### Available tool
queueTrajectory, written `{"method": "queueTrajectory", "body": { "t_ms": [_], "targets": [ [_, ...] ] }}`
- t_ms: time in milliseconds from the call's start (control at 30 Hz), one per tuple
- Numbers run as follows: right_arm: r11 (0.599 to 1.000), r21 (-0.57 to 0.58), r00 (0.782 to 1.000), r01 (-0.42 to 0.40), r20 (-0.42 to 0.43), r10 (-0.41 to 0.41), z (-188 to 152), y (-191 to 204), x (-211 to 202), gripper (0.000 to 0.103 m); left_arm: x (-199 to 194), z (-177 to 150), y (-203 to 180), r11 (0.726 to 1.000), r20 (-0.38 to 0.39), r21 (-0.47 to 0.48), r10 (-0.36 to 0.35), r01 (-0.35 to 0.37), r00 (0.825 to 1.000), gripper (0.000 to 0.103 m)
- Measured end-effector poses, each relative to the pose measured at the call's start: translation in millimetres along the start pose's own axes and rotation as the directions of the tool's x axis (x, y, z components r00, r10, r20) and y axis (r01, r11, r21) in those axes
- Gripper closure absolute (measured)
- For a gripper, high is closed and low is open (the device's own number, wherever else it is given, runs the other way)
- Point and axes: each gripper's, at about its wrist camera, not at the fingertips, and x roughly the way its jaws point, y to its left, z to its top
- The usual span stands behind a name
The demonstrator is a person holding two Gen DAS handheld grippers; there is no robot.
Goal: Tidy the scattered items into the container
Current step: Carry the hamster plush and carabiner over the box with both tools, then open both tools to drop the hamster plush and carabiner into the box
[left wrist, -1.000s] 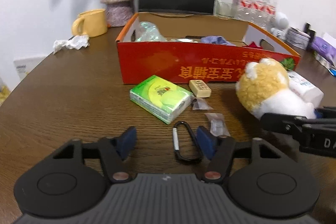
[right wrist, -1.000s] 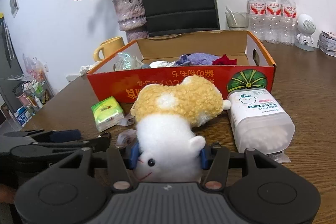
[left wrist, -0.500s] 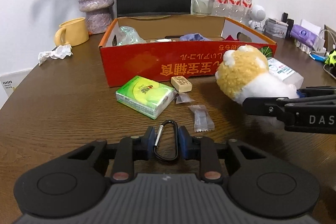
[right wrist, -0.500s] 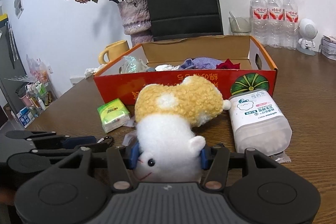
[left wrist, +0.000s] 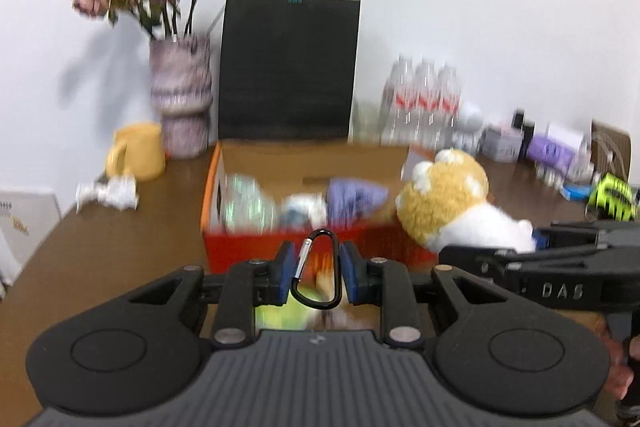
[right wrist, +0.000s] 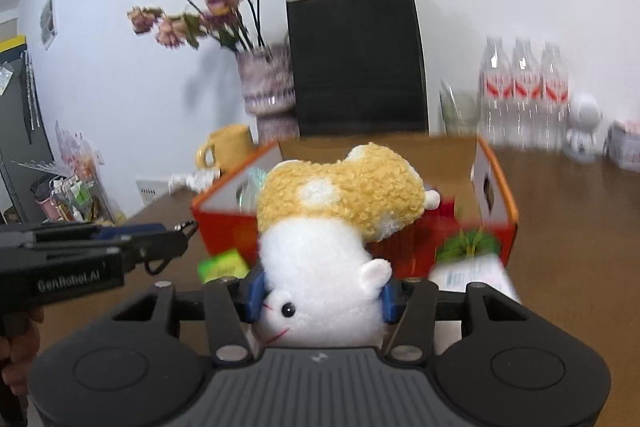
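My left gripper (left wrist: 315,273) is shut on a black carabiner (left wrist: 320,269), held in the air in front of the red cardboard box (left wrist: 248,251). My right gripper (right wrist: 320,293) is shut on a yellow and white plush toy (right wrist: 332,211), also lifted, just before the box (right wrist: 496,195). In the left wrist view the plush toy (left wrist: 444,203) hangs at the right, level with the box's front wall. The box holds a purple cloth (left wrist: 354,193), a clear plastic item (left wrist: 246,205) and something white. A green tissue pack (right wrist: 222,265) and a white container (right wrist: 472,277) lie on the table below.
Behind the box stand a black paper bag (left wrist: 288,67), a vase of dried flowers (left wrist: 180,99), a yellow mug (left wrist: 138,155) and water bottles (left wrist: 420,107). Crumpled paper (left wrist: 110,193) lies at the left. Small items crowd the far right (left wrist: 556,151).
Both grippers have risen from the table with their loads. The left gripper closed on the carabiner and lifted it; the box interior has come into view.
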Motion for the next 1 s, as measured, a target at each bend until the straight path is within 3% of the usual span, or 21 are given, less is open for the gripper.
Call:
{"method": "queueTrajectory", "body": {
  "t_ms": [133, 233, 500, 733, 767, 800, 867, 1000],
  "targets": [
    [0.999, -0.022, 0.998, 0.038, 0.042, -0.037, 35.1, -6.7, 15.4, 0.052, 21.2, 34.6, 5.7, 1.0, 0.073, -0.031, 0.004, -0.002, 0.997, 0.078],
    [0.998, -0.007, 0.997, 0.061, 0.047, -0.06, 54.1, -16.3, 36.9, 0.052, 49.4, 50.5, 10.5, 0.998, 0.084, -0.068, 0.007, -0.001, 0.996, 0.078],
    [0.994, 0.027, 0.995, 0.101, -0.001, -0.101, 66.6, -47.8, 104.4, 0.052, 137.4, 53.0, 27.6, 0.993, 0.009, -0.119, 0.015, -0.014, 1.0, 0.078],
    [0.994, 0.032, 0.991, 0.104, -0.091, -0.101, 63.3, -66.7, 143.6, 0.049, 175.3, 41.7, 33.6, 0.994, -0.072, -0.105, 0.007, -0.014, 0.997, 0.075],
    [0.994, 0.028, 0.989, 0.109, -0.101, -0.105, 62.8, -67.0, 146.2, 0.045, 176.4, 41.5, 34.4, 0.994, -0.083, -0.107, 0.003, -0.012, 0.997, 0.058],
    [0.993, 0.025, 0.988, 0.116, -0.106, -0.113, 62.8, -67.1, 146.8, 0.031, 175.8, 41.9, 34.5, 0.994, -0.089, -0.111, 0.004, -0.014, 0.996, 0.026],
    [0.991, 0.021, 0.987, 0.13, -0.101, -0.127, 63.7, -66.2, 143.3, 0.008, 169.5, 43.5, 32.7, 0.993, -0.071, -0.11, 0.041, -0.049, 0.997, 0.003],
    [0.991, 0.021, 0.988, 0.134, -0.078, -0.132, 67.2, -65.0, 130.3, 0.007, 156.4, 48.6, 27.3, 0.993, -0.045, -0.077, 0.086, -0.089, 0.995, 0.0]
  ]
}}
